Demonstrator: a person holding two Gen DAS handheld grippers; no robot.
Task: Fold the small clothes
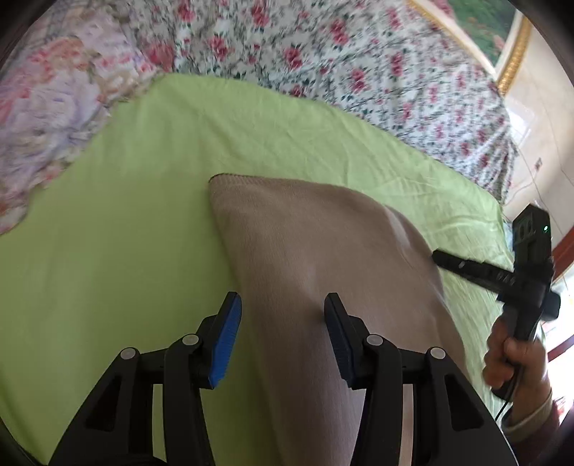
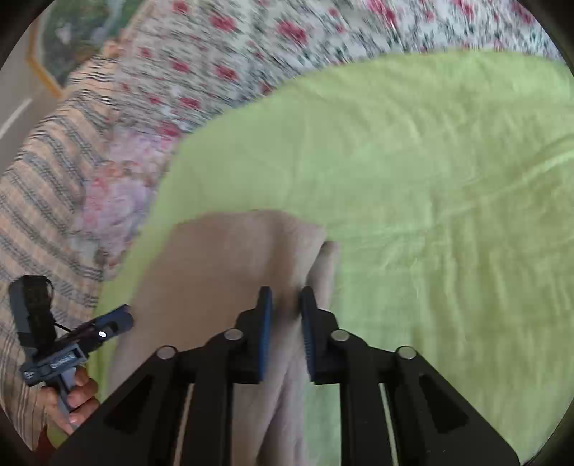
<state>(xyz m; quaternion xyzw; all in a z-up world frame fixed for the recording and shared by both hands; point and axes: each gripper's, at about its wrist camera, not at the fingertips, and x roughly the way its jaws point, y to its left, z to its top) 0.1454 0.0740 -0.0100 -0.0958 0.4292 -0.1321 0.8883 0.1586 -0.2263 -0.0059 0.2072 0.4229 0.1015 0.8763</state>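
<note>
A beige knitted garment lies on the green sheet. My left gripper is open, its jaws wide apart over the garment's left edge. It holds nothing. My right gripper has its jaws close together around a raised fold of the beige garment near its right edge. In the left wrist view the right gripper reaches onto the garment's right side. In the right wrist view the left gripper is at the garment's left side.
A floral quilt is heaped behind the green sheet. A pastel floral cover lies at the far left. A striped blanket lies beside it. A framed picture hangs on the wall.
</note>
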